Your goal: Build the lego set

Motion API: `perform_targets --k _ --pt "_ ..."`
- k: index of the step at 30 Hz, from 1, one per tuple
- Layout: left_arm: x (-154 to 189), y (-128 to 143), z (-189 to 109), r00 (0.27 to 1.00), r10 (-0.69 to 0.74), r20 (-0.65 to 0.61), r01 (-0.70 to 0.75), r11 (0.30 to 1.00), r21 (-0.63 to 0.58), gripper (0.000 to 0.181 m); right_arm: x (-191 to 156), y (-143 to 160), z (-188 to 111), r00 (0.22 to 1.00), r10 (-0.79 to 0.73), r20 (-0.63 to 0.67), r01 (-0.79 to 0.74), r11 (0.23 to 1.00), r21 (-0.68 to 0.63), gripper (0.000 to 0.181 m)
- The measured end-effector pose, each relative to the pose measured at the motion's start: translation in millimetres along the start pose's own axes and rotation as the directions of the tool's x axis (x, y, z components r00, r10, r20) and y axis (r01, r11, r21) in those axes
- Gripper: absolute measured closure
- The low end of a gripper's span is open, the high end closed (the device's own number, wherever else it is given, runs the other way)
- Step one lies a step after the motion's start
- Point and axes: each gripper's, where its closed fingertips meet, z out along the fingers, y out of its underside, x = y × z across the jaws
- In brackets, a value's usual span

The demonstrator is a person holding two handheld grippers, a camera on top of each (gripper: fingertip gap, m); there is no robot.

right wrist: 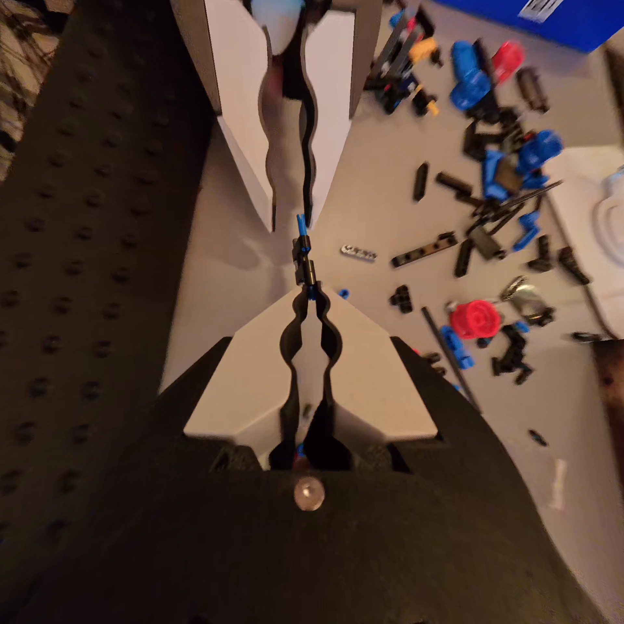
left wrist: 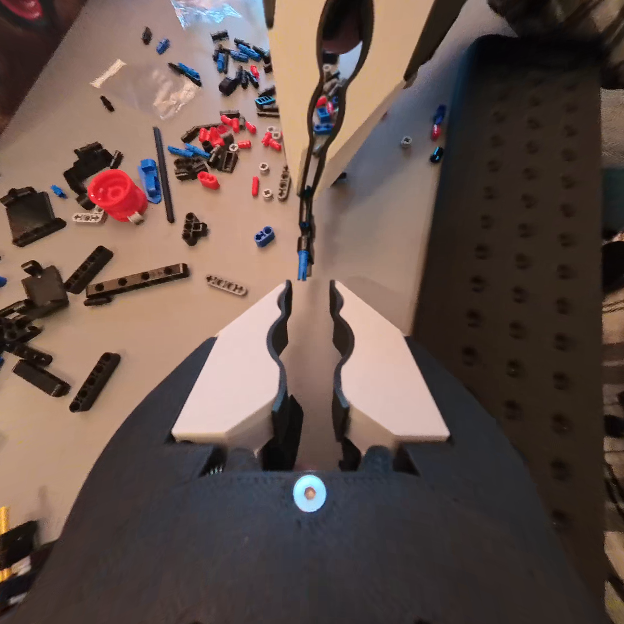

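Observation:
My right gripper (right wrist: 310, 295) is shut on a small black-and-blue pin assembly (right wrist: 304, 261) and holds it above the tan table (right wrist: 236, 270). The assembly sticks out past its fingertips, blue pin end foremost. My left gripper (left wrist: 310, 285) is open and empty and faces the right one tip to tip. In the left wrist view the right gripper (left wrist: 307, 194) comes down from the top, and the assembly's (left wrist: 305, 241) blue end sits just before my left fingertips. In the right wrist view the left gripper (right wrist: 292, 224) has the pin tip beside one of its fingers.
Loose black, blue and red pieces lie spread over the table, among them a red wheel hub (left wrist: 114, 196), a black beam (left wrist: 135, 280), a long black axle (left wrist: 163, 175) and a grey thin beam (left wrist: 227, 286). A dark studded mat (left wrist: 523, 270) borders the table. A blue box (right wrist: 540, 20) stands at the far edge. The gap from one gripper's tips to the other's is roughly 5 centimeters.

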Motion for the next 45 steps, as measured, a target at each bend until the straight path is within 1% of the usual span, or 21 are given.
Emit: perform_targets --k 2,5,7,9,12,15,17,18,20,22,24,26,28,29,32,34,35,38,41,43,45 --pt "4 2 -1 1.000 0.021 -0.001 -0.021 1.000 0.004 0.160 -11 10 3 0.993 0.076 0.088 -0.072 0.996 -0.048 0.181" --pt "3 7 0 0.999 0.042 0.014 -0.042 0.999 -0.025 0.160 -20 21 7 0.976 0.150 0.160 -0.133 0.985 -0.111 0.180" --pt "5 8 2 0.999 0.046 0.000 -0.046 0.998 -0.030 0.159 -20 19 10 0.967 0.171 0.189 -0.152 0.982 -0.110 0.180" --pt "5 11 5 0.998 0.057 0.000 -0.057 0.997 -0.051 0.157 -20 16 14 0.963 0.162 0.214 -0.137 0.982 -0.128 0.180" --pt "3 22 8 0.995 0.097 0.019 -0.095 0.988 -0.118 0.157 -10 13 25 0.974 0.122 0.189 -0.090 0.981 -0.171 0.180" --pt "8 25 5 0.995 0.100 0.004 -0.099 0.987 -0.126 0.160 4 4 39 0.987 0.074 0.143 -0.046 0.982 -0.185 0.166" --pt "7 27 2 0.995 0.098 0.010 -0.095 0.986 -0.136 0.159 10 3 40 0.992 0.047 0.116 -0.022 0.977 -0.210 0.159" --pt "5 29 0 0.995 0.099 0.020 -0.095 0.985 -0.143 0.156 14 3 37 0.995 0.047 0.090 -0.026 0.975 -0.220 0.158" --pt "1 31 -6 0.993 0.113 0.041 -0.107 0.984 -0.143 0.152 14 4 26 0.996 0.064 0.065 -0.048 0.973 -0.224 0.162" --pt "4 30 -6 0.992 0.124 0.015 -0.121 0.985 -0.124 0.152 0 8 14 0.992 0.087 0.093 -0.063 0.970 -0.236 0.173" --pt "7 31 -3 0.991 0.134 -0.001 -0.133 0.982 -0.132 0.154 -13 14 12 0.989 0.105 0.104 -0.076 0.966 -0.249 0.177" --pt "14 29 -2 0.990 0.138 -0.021 -0.139 0.982 -0.125 0.153 -18 17 20 0.988 0.126 0.088 -0.100 0.962 -0.255 0.177" --pt "19 27 1 0.992 0.127 -0.021 -0.129 0.985 -0.117 0.153 -16 19 32 0.987 0.153 0.052 -0.135 0.955 -0.264 0.175" --pt "23 26 1 0.991 0.131 -0.030 -0.133 0.985 -0.112 0.155 -14 16 37 0.987 0.157 0.040 -0.143 0.958 -0.247 0.176" --pt "29 26 1 0.988 0.151 -0.028 -0.153 0.983 -0.106 0.158 -8 4 50 0.992 0.128 0.002 -0.125 0.967 -0.222 0.175" --pt "28 26 0 0.986 0.166 -0.021 -0.167 0.981 -0.097 0.155 -5 0 53 0.995 0.094 -0.018 -0.096 0.969 -0.229 0.172" --pt "27 27 -2 0.985 0.170 -0.023 -0.171 0.981 -0.095 0.153 -1 0 49 0.995 0.090 -0.034 -0.095 0.969 -0.228 0.168" --pt "12 24 -14 0.979 0.201 0.033 -0.198 0.976 -0.086 0.155 17 5 20 0.984 0.147 -0.104 -0.164 0.970 -0.181 0.168" --pt "-16 24 -26 0.970 0.224 0.096 -0.212 0.970 -0.117 0.152 43 28 -21 0.951 0.195 -0.240 -0.242 0.952 -0.186 0.168" --pt "-27 26 -24 0.967 0.236 0.095 -0.221 0.964 -0.147 0.148 57 49 -44 0.921 0.225 -0.318 -0.299 0.931 -0.208 0.169" --pt "-38 32 -18 0.961 0.259 0.095 -0.236 0.950 -0.204 0.144 64 64 -58 0.902 0.246 -0.354 -0.336 0.916 -0.220 0.169"
